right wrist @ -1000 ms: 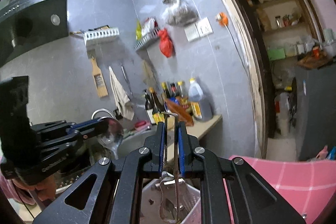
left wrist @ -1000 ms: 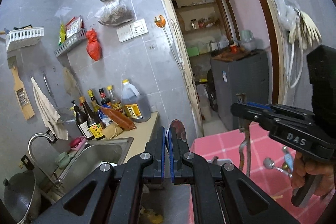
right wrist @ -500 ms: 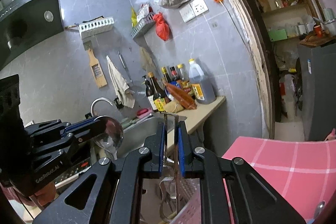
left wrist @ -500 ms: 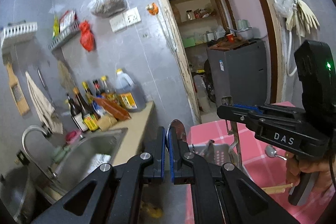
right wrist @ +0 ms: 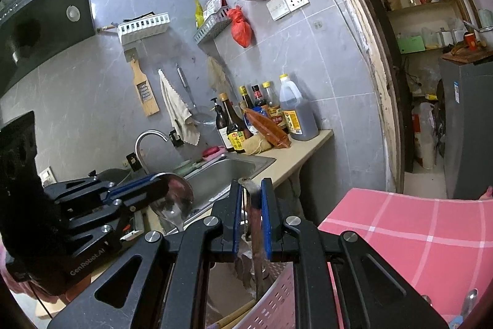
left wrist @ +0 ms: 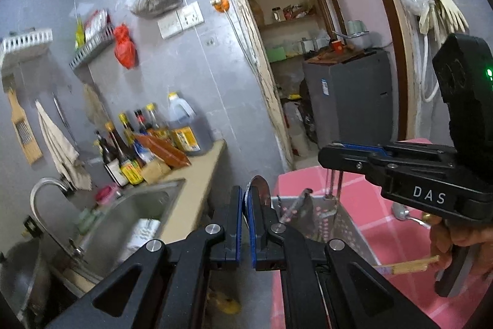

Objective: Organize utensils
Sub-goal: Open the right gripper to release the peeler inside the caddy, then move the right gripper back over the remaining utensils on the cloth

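Utensil basket [left wrist: 342, 221], pink checked tablecloth [left wrist: 382, 218], kitchen sink [left wrist: 129, 215]

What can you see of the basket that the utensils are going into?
The basket is a pale perforated plastic bin with dotted walls, standing upright at the near corner of the pink checked tablecloth. A few utensil handles already stick up inside it. The right hand-held gripper dangles a thin metal utensil into it; whether that touches the basket is unclear.

- Each wrist view looked forward along its own fingers, close over the basket [left wrist: 345, 216].
- Both shared the sink [right wrist: 228, 174], bottles [left wrist: 129, 150] and doorway.
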The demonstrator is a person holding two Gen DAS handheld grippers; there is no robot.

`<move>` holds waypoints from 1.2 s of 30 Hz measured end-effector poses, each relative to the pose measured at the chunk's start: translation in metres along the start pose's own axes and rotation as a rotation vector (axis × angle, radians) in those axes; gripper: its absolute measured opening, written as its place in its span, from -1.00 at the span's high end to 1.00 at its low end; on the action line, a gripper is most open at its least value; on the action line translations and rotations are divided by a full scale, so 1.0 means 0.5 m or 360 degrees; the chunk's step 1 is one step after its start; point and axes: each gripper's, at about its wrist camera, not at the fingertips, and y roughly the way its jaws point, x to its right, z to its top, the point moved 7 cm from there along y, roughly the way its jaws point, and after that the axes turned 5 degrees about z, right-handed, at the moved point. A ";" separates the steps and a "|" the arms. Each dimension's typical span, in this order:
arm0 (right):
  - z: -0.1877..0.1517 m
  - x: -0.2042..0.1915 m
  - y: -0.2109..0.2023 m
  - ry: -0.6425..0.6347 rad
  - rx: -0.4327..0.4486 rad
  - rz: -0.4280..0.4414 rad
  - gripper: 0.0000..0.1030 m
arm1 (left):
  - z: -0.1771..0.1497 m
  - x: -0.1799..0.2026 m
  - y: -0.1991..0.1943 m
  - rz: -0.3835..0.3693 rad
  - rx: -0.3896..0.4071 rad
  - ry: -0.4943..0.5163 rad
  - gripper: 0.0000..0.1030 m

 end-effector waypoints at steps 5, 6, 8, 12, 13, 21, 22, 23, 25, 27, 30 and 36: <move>-0.004 0.000 -0.002 0.0005 -0.0021 0.0001 0.77 | -0.013 -0.007 0.009 -0.0181 -0.0121 -0.0171 0.84; -0.004 0.001 -0.002 0.0012 -0.0025 -0.0002 0.75 | -0.017 -0.008 0.011 -0.0209 -0.0138 -0.0207 0.84; -0.005 0.003 -0.004 0.0024 -0.0027 -0.0004 0.67 | -0.025 -0.012 0.014 -0.0261 -0.0180 -0.0280 0.80; -0.005 0.008 -0.014 0.0054 -0.0013 -0.0011 0.39 | -0.040 -0.018 0.015 -0.0329 -0.0218 -0.0406 0.62; -0.004 0.009 -0.017 0.0053 -0.0004 -0.0023 0.39 | -0.042 -0.020 0.014 -0.0341 -0.0220 -0.0429 0.60; 0.012 0.017 -0.044 0.0085 0.0043 -0.0047 0.23 | -0.047 -0.028 0.005 -0.0352 -0.0202 -0.0532 0.42; 0.014 0.017 -0.046 0.0091 0.0050 -0.0046 0.21 | -0.047 -0.026 0.003 -0.0347 -0.0204 -0.0532 0.41; 0.016 0.018 -0.047 0.0096 0.0055 -0.0044 0.21 | -0.047 -0.026 0.003 -0.0348 -0.0210 -0.0535 0.41; 0.020 0.019 -0.051 0.0110 0.0068 -0.0048 0.20 | -0.046 -0.028 -0.001 -0.0352 -0.0208 -0.0556 0.41; 0.025 0.018 -0.059 0.0116 0.0090 -0.0059 0.14 | -0.044 -0.031 -0.007 -0.0337 -0.0201 -0.0568 0.33; 0.034 0.017 -0.078 0.0118 0.0127 -0.0082 0.01 | -0.036 -0.039 -0.019 -0.0329 -0.0172 -0.0610 0.05; 0.060 0.020 -0.150 0.0102 0.0234 -0.0220 -0.27 | -0.010 -0.049 -0.048 -0.0315 -0.0075 -0.0699 -0.25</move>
